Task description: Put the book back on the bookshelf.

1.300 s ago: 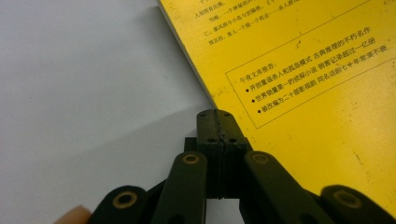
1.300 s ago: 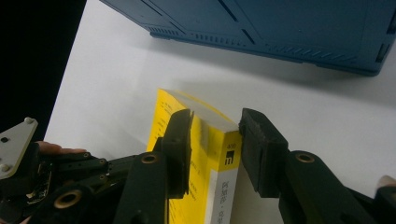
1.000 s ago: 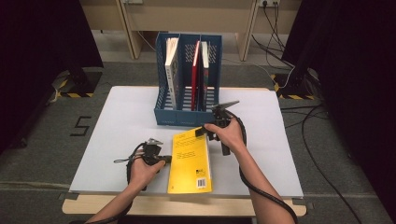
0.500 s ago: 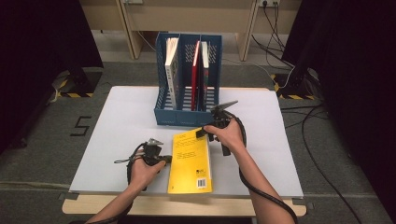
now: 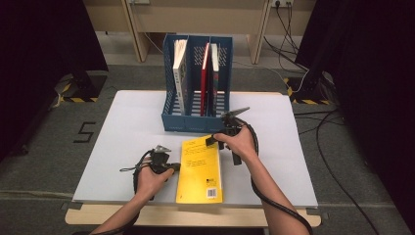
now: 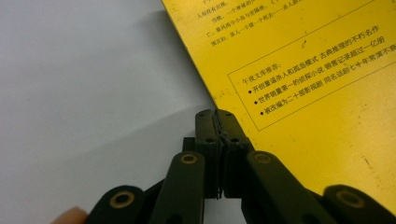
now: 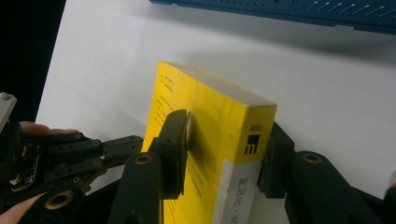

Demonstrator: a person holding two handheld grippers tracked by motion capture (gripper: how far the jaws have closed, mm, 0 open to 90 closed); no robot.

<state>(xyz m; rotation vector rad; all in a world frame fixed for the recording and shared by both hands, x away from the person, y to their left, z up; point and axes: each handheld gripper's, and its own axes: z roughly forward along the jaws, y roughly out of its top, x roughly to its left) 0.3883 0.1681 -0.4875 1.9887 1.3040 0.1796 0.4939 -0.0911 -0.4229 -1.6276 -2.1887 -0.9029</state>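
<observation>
- The yellow book (image 5: 199, 169) lies on the white table (image 5: 122, 132), just in front of the blue file rack (image 5: 195, 81), its far end nearest the rack and its near end by the table's front edge.
- The right gripper (image 7: 224, 140) is clamped on the book's far end, one jaw pressed on the cover and the other on the underside by the spine, as the right gripper view shows; that end looks slightly raised.
- The left gripper (image 6: 217, 126) has its jaws together, tips resting against the book's left edge, which suits bracing the book so it cannot slide sideways.
- To do the lift well, I judge the right hand should tip the book up about its near end while keeping a firm, square clamp, as a corner grip on a thick paperback may twist.
- The rack's right-hand slots hold a red book (image 5: 205, 78) and a dark one; the left slot holds a pale book (image 5: 180, 73). Aim for the open space between them, spine vertical.
</observation>
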